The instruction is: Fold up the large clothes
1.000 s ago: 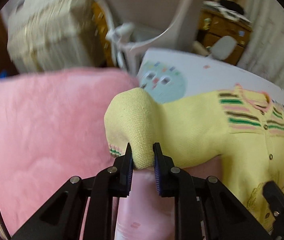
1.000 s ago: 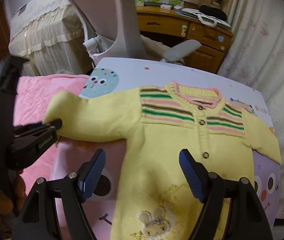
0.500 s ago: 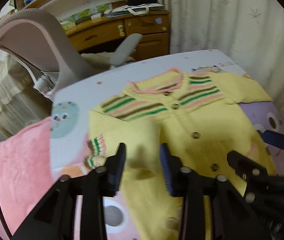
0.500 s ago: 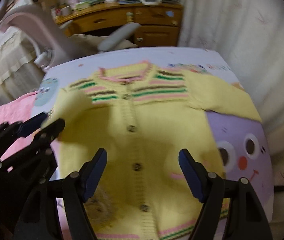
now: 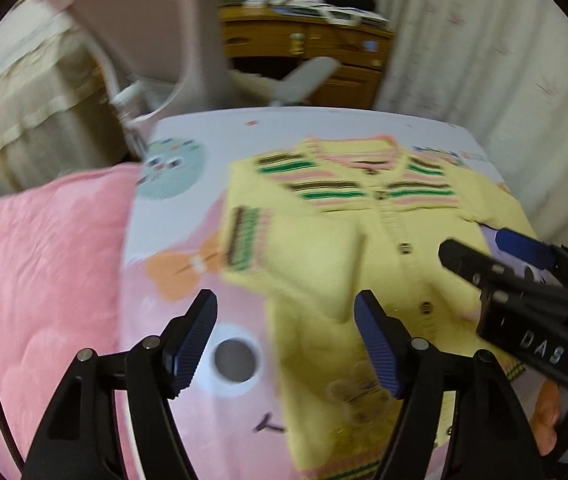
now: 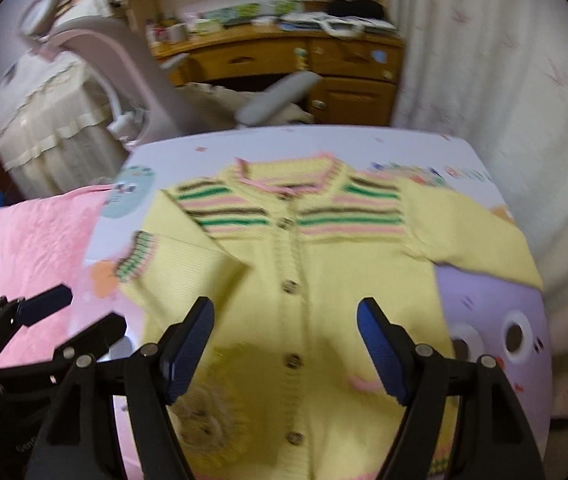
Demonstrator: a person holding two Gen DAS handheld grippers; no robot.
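A yellow knitted cardigan [image 6: 324,280] with green, brown and pink stripes lies flat, front up, on the printed table cover [image 6: 496,320]. Its left sleeve [image 5: 296,256] lies folded inward over the chest, striped cuff [image 6: 140,256] pointing left. The other sleeve [image 6: 476,236] is spread out to the right. My left gripper [image 5: 284,320] hovers just short of the folded sleeve; its jaws are opening and nothing is between the pads. My right gripper [image 6: 284,316] stands open above the buttoned front, holding nothing. Each gripper shows in the other's view: left gripper [image 6: 80,312], right gripper [image 5: 484,248].
A pink quilted blanket [image 5: 36,272] lies to the left of the table cover. Behind the table stand a grey office chair [image 5: 164,32] and a wooden desk [image 6: 284,52] with clutter. A pale curtain [image 6: 484,60] hangs along the right.
The left gripper carried the left sleeve in over the cardigan's chest, let it go and opened, then drew back. The right gripper shifted right over the cardigan and stayed open.
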